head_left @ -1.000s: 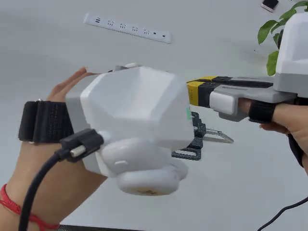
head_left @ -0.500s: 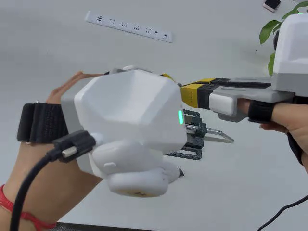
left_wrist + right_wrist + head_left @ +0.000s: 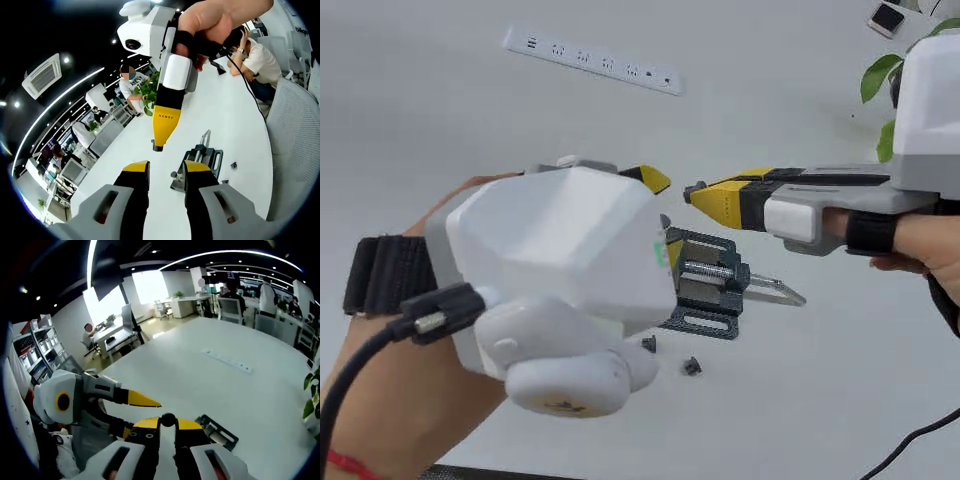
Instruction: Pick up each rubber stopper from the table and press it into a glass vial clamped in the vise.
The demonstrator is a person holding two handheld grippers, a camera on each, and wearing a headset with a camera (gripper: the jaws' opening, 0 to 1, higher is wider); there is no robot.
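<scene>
Moved since before: against the picture of half a second ago, the left gripper [image 3: 165, 169] sits lower and further left in the head view, so the black metal vise [image 3: 705, 285] and two loose dark stoppers [image 3: 692, 366] on the white table [image 3: 800, 400] come out from behind it.
Right gripper [image 3: 168, 424]: the jaws are closed on a small dark round rubber stopper [image 3: 168, 418], which is held at the very tips.
Left gripper state: the jaws are partly apart, with nothing between them.
Vise from held stopper: it lies below the right tip. The gripper's long axis is nearly level, so I judge the tip must pitch down before pressing.
Nearer hand: both tips hang near the vise, and the right one carries the stopper.
Glass vial: I cannot make it out in the vise.
Views: the right gripper view shows the grip itself, and the left gripper view shows the vise with its handle.
</scene>
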